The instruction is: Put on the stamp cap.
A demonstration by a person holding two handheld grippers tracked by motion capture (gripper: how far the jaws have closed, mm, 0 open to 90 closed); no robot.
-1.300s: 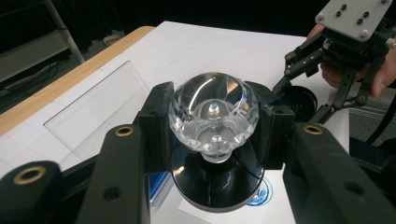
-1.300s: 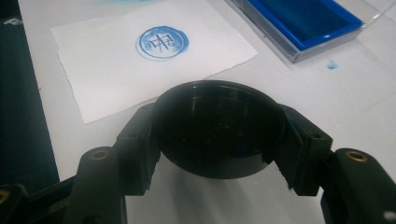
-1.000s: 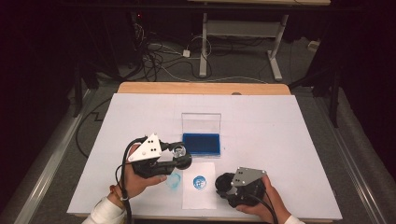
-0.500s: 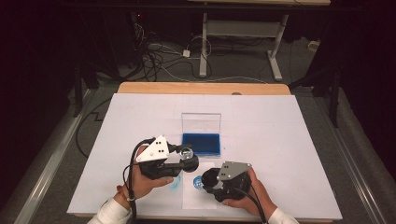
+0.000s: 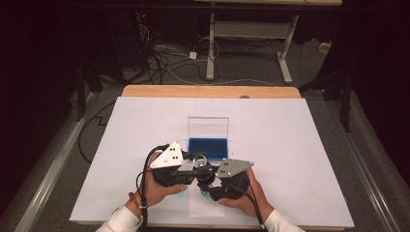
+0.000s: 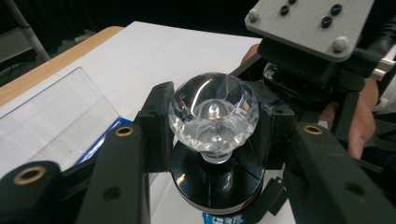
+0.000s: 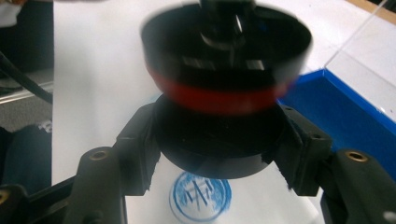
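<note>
So the print is done: a blue seal mark [image 7: 201,196] sits on the paper slip [image 5: 205,210] at the near table [image 5: 290,145] edge, and capping is what's left, I'd say. Left gripper [image 6: 212,121] is clamped on the stamp [image 6: 212,112] by its crystal knob, right gripper [image 7: 219,140] is clamped on the black cap [image 7: 219,144] right under the stamp's red-ringed base, not yet seated. Open blue ink pad case [image 5: 208,145] sits just behind, nothing blocks.

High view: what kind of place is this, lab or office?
Likely a lab recording bench: a white-covered table, loose cables on the floor behind it, dark surroundings, and a second table's metal legs beyond.
</note>
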